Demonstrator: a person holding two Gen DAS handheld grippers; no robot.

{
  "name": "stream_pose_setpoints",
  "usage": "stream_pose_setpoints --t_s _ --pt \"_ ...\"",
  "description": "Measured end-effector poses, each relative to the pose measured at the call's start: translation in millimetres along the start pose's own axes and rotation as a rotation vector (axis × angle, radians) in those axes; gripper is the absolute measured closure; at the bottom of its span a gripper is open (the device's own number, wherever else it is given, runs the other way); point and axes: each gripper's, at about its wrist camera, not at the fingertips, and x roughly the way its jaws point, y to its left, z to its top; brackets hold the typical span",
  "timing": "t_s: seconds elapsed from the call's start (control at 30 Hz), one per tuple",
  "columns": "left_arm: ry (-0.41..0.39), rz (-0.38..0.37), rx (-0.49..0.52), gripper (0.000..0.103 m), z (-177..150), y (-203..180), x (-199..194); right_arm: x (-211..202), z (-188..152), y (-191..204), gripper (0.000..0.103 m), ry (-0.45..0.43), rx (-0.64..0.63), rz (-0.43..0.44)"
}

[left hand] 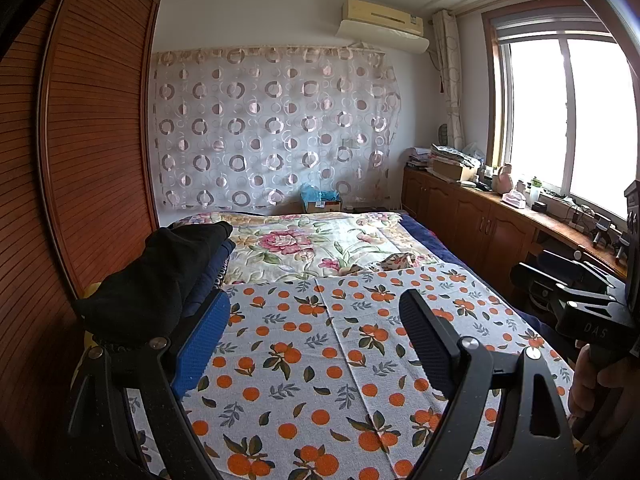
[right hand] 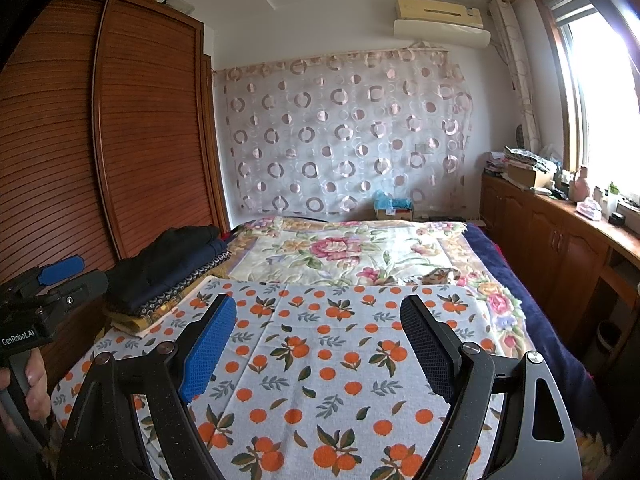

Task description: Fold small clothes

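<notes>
Each gripper is a black, speckled frame with silver round screws at its pivots. The left gripper point(left hand: 316, 340) carries one blue ribbed pad and one black ribbed pad, and so does the right gripper point(right hand: 318, 344). White "GenRobot.AI" lettering marks the left gripper's body, "DAS" the right's. A bare hand point(right hand: 34, 384) shows at a black handle

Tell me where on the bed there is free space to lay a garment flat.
The orange-print cloth is bare between the folded stack at its left edge and the blue blanket on the right. The floral quilt behind is mostly free, except a small crumpled piece.
</notes>
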Motion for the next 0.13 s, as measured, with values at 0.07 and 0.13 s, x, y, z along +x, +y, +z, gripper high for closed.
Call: stream_pose_setpoints --t_s 0.07,0.13 --pt "0.0 0.0 0.001 0.016 -0.3 -0.2 -0.1 -0.1 0.0 0.1 0.017 -0.001 0.0 -0.001" --pt "0.0 0.001 0.001 0.016 -0.4 0.1 0.2 0.0 0.1 -0.1 0.017 0.0 0.0 0.0"
